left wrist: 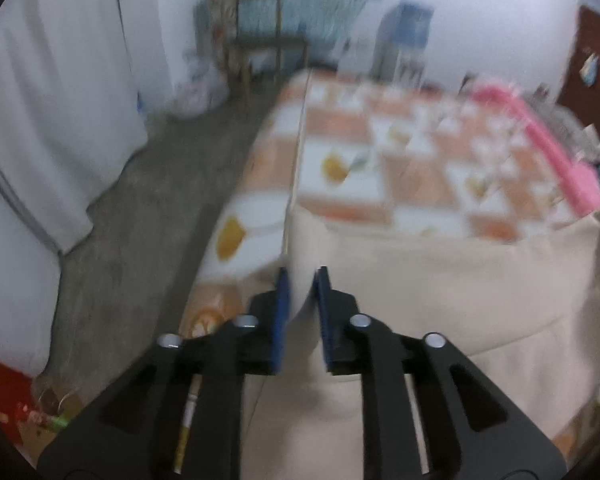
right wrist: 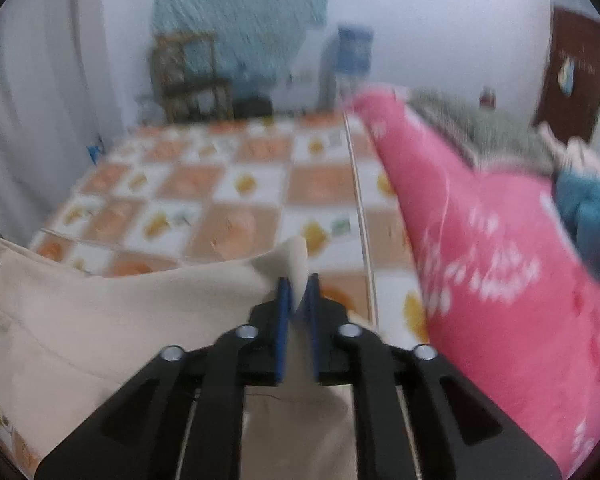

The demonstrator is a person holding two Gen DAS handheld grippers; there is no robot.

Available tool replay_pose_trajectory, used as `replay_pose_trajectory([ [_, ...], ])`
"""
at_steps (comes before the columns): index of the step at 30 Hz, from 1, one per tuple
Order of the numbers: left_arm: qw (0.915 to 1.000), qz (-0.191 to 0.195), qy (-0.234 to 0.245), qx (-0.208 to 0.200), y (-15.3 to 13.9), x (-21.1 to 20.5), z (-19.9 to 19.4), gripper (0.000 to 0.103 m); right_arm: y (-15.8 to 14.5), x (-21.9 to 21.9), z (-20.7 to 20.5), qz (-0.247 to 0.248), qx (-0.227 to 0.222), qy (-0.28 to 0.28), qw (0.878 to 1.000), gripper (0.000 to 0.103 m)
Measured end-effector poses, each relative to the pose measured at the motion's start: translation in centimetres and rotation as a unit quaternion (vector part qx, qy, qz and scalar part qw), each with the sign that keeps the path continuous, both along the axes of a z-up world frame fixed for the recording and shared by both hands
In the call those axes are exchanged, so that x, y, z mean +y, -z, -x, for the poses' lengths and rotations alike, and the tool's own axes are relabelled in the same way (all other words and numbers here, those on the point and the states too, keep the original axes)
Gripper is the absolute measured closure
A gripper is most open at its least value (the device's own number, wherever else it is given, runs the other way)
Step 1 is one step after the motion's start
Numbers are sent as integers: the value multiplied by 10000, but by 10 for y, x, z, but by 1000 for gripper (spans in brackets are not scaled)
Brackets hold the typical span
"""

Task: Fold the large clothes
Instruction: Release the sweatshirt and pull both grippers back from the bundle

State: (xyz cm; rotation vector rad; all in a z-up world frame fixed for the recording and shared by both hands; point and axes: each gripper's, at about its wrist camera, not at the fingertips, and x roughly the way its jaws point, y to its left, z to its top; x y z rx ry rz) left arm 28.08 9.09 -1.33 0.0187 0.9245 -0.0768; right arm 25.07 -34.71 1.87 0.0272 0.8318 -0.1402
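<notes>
Cream garment (left wrist: 440, 288), soft and limp, is spread on the bed (left wrist: 380, 152); corners are best pinched. Left hand-held gripper (left wrist: 302, 292) and right hand-held gripper (right wrist: 298, 296) stand slightly parted, cloth between the pads.

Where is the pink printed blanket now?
In the right wrist view, the pink printed blanket lies on the right side of the bed, beside the orange-and-white checked bedsheet and right of the cream fabric garment.
</notes>
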Motion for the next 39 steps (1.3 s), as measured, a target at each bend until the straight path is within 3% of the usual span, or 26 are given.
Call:
replay_pose_trajectory([
  [1,9999,26,-75,97,6,6,-1,67,7,-8,0,-26,121,183,9998,88],
  [3,9996,235,-174,47,5,18,5,58,11,-27,12,-331,109,418,9985,85],
  [4,9993,308,-207,-11,1,24,10,51,9,-34,20,-462,69,516,9976,78],
  [10,9981,417,-223,-407,-27,41,58,34,-12,-61,94,-1027,-243,1001,9894,55],
  [15,9941,820,256,-665,-51,29,119,19,-22,-36,146,-1125,-203,834,9899,37],
  [19,9908,915,522,-849,-54,5,165,11,-28,0,180,-1096,-279,444,9926,24],
  [26,9953,406,366,-793,-43,-29,200,10,-23,69,216,-909,-378,-61,9951,12],
  [30,9942,265,216,-1019,-42,-35,220,10,-22,99,229,-648,-505,-203,9964,7],
  [34,9935,331,-59,-1086,-41,-42,235,10,-25,121,242,-167,-667,-210,9974,7],
  [39,9954,199,-151,-924,-40,-62,243,10,-34,127,253,-75,-755,-224,9969,7],
])
